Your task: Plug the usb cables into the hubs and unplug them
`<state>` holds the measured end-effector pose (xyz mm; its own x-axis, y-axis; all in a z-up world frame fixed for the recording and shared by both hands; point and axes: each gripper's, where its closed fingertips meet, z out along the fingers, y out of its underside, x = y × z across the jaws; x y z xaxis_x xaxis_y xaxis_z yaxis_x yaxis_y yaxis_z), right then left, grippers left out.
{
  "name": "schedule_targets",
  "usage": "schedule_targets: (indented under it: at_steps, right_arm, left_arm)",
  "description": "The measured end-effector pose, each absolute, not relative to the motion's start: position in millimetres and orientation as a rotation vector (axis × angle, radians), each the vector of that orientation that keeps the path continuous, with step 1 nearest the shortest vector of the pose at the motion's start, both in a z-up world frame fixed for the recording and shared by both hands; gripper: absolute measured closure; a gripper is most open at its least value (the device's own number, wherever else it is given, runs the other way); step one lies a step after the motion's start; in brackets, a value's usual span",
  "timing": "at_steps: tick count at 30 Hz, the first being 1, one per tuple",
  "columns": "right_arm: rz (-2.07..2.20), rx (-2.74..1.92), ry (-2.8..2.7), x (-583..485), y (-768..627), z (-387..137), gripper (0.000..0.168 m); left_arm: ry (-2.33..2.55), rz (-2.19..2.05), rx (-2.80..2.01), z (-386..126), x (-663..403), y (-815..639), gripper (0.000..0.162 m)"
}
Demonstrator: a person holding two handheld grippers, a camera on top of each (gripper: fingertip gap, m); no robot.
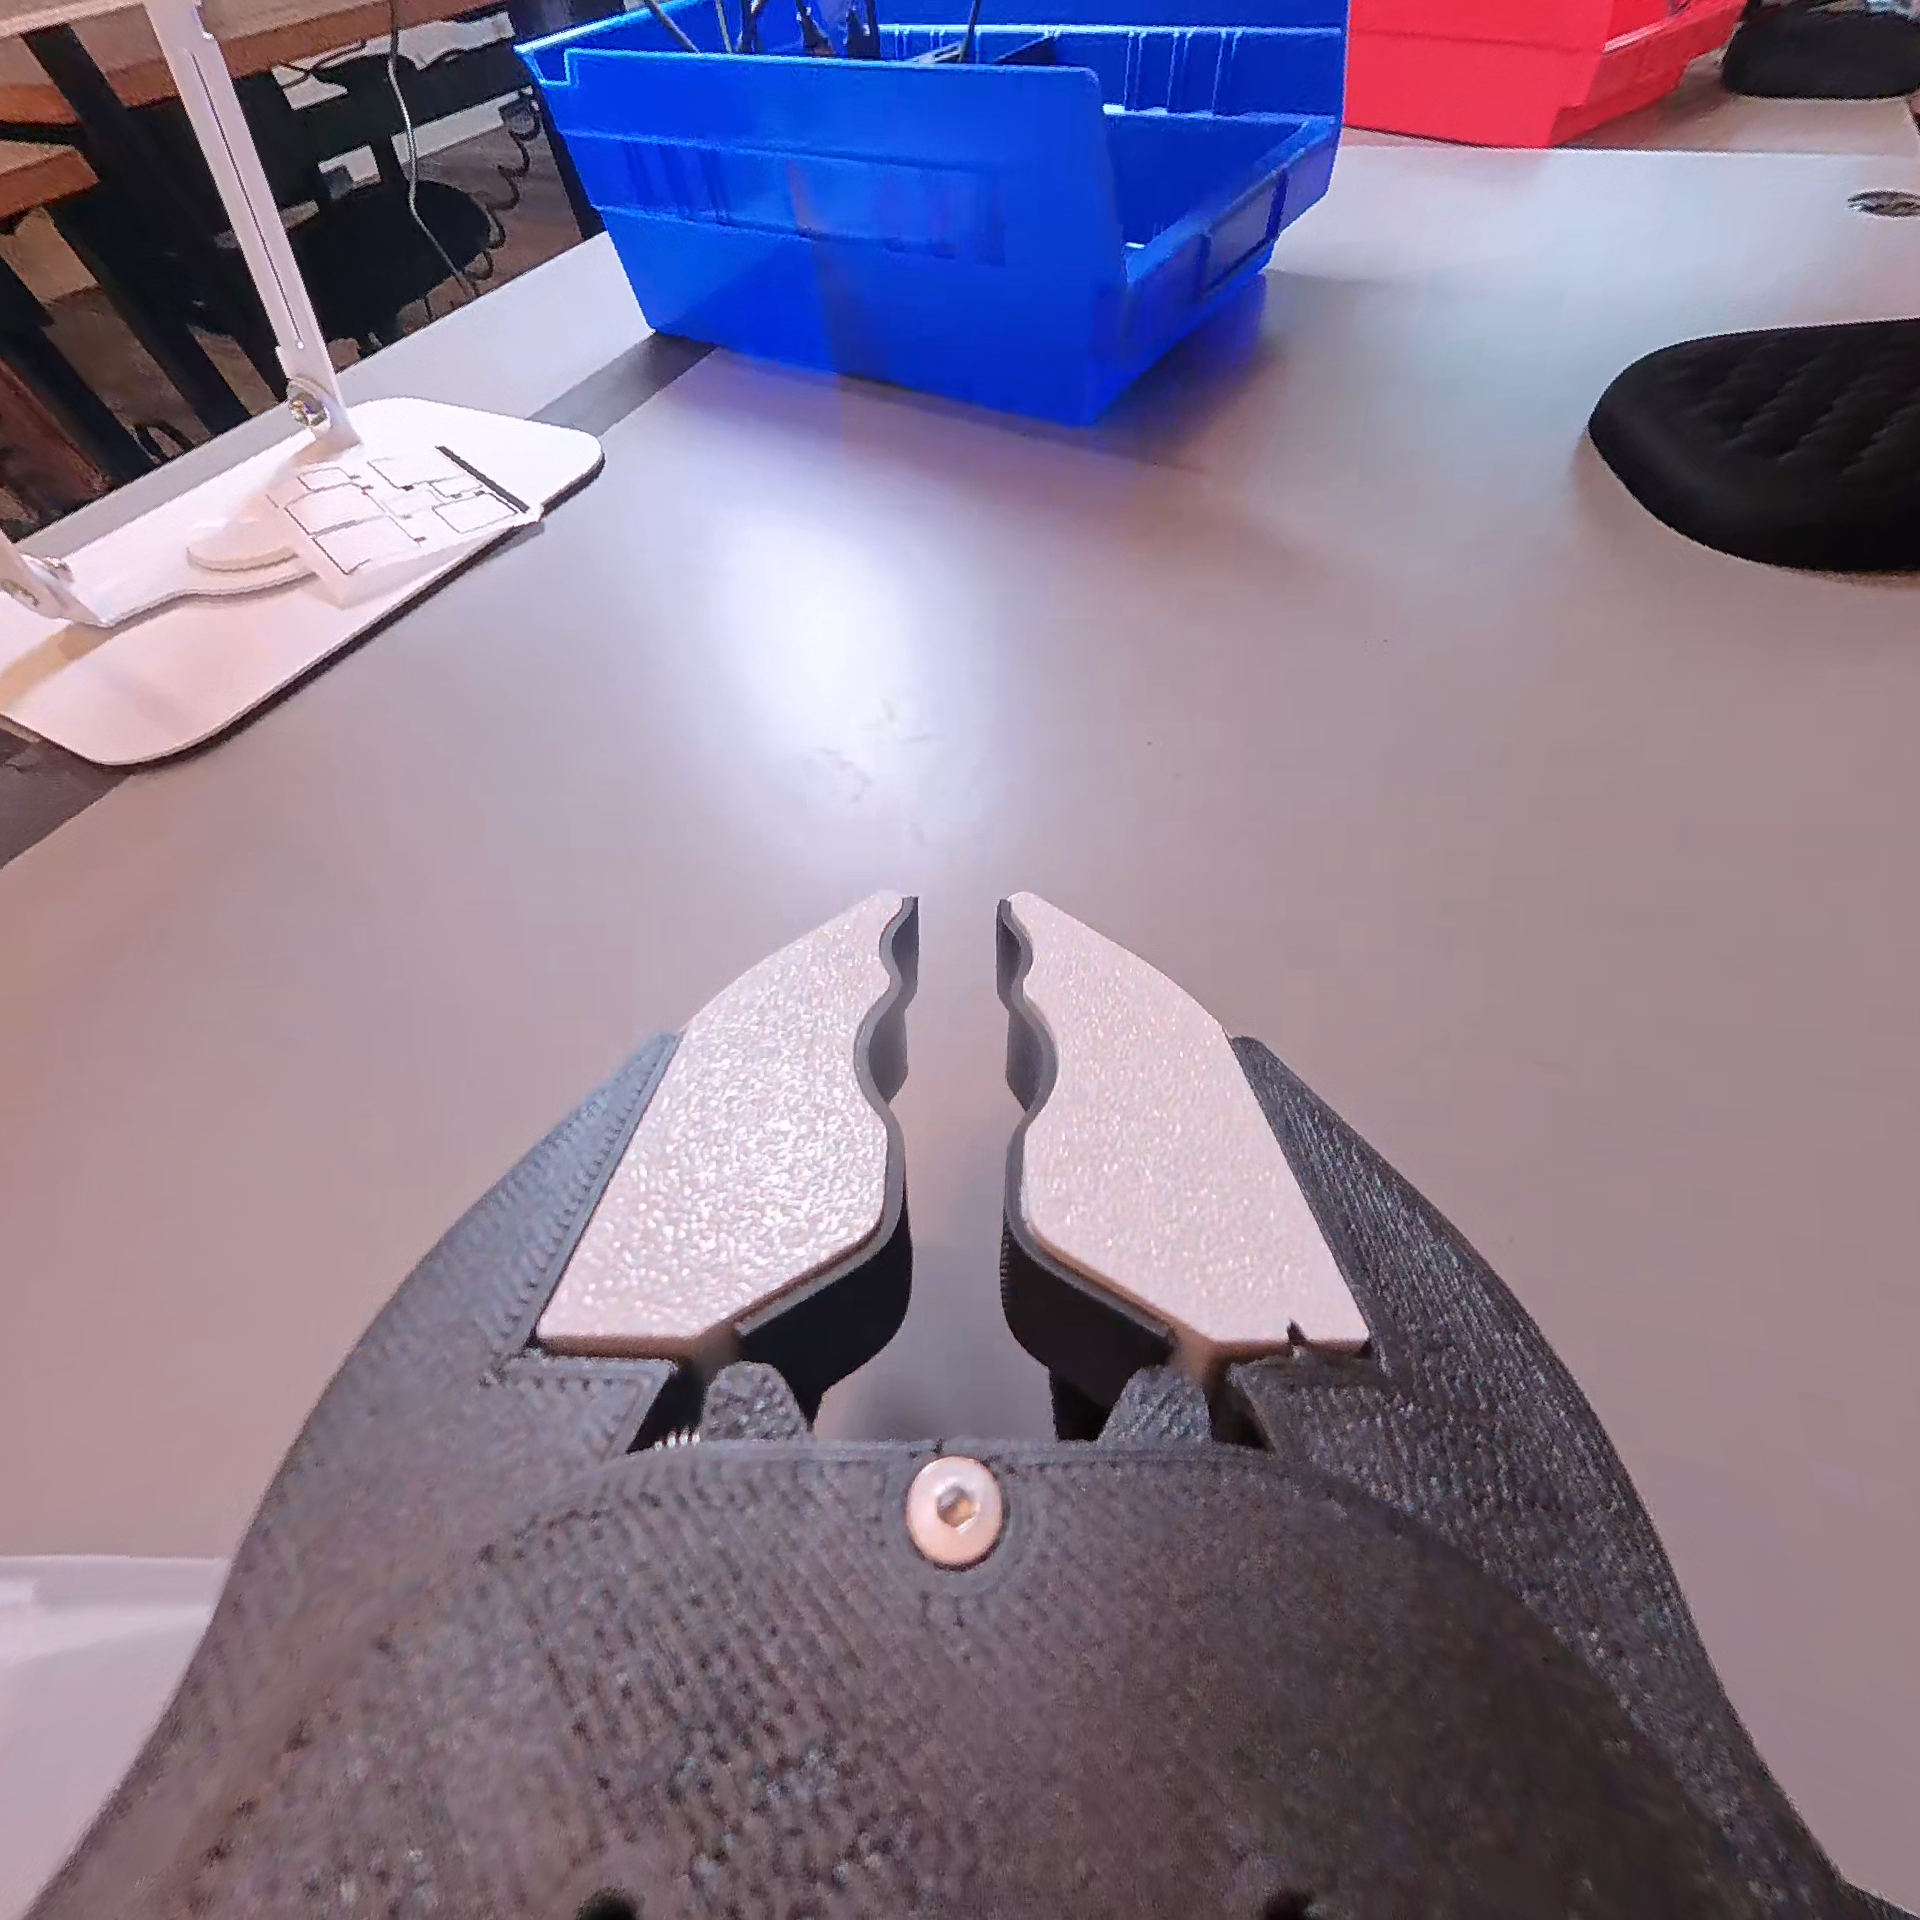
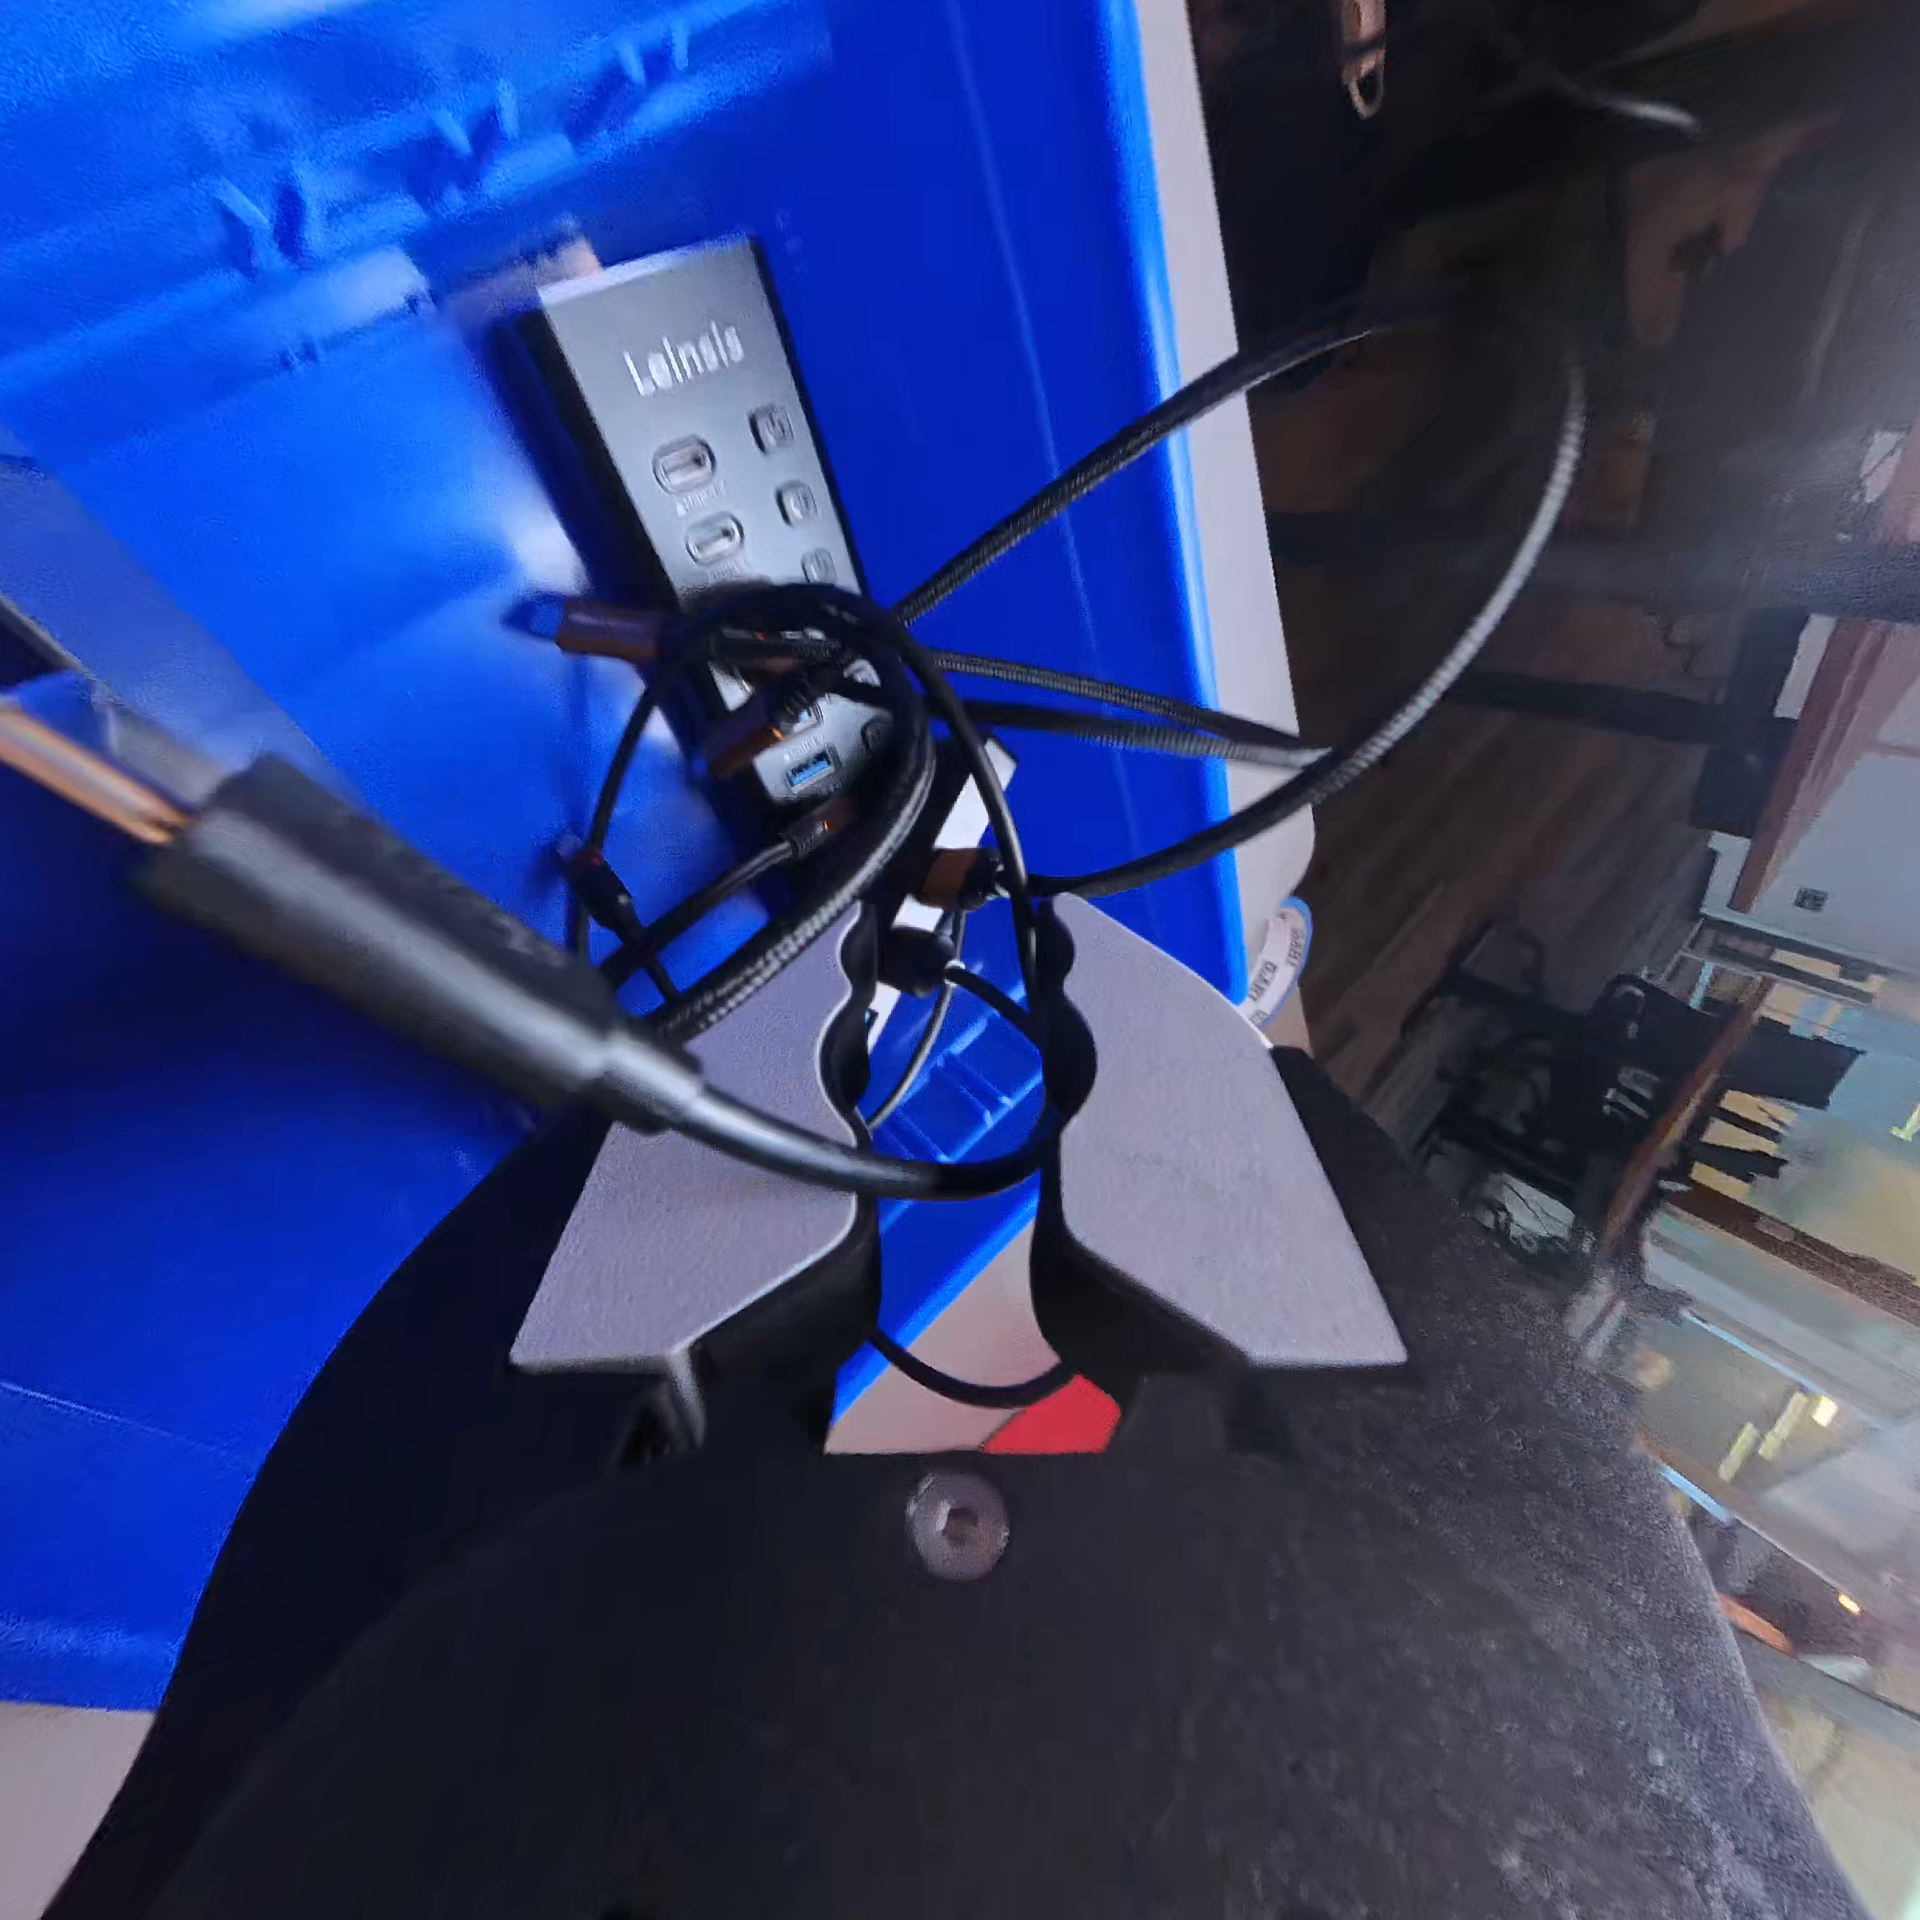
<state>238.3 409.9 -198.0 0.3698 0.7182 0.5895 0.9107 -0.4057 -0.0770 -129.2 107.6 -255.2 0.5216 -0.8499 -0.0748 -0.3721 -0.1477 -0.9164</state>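
**Reaching Into the Blue Bin Among Tangled Cables**

Hovering low over the grey desk, the left tongs stand slightly apart with nothing between them. Only this view shows the open desk: bare surface runs from the tongs up to the blue bin, with room on every side. Left of the bin, at the desk's edge, sits a white lamp base with its arm cut off by the frame. Right of the bin lies a black padded rest, partly cropped, and beyond it a red bin.

Only the right wrist view looks inside the blue bin. The right tongs are parted there, with thin black loops of the usb cables passing through the gap; whether any cable touches the pads cannot be told. A black connector crosses close to the left pad, blurred. Farther in, a grey hub leans against the bin wall, its lower ports buried under the cable tangle, so which plugs are seated is unclear. Braided strands arc out past the bin's right rim.
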Motion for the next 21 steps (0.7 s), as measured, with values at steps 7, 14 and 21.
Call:
schedule_targets:
  at_steps: [7,14,21]
  right_arm:
    - [-0.233,-2.176,-1.338,196.1,397.4,-157.1,0.133]
    - [-0.085,-2.102,-1.43,163.8,372.7,-147.1,0.136]
    - [-0.081,-2.09,-1.489,92.1,358.5,-168.8,0.135]
  left_arm:
    - [1.037,-0.59,-1.742,-255.4,-129.0,106.6,0.148]
    - [1.056,-0.583,-1.745,-257.1,-127.7,104.5,0.148]
    - [1.056,-0.583,-1.755,-259.0,-128.6,104.8,0.148]
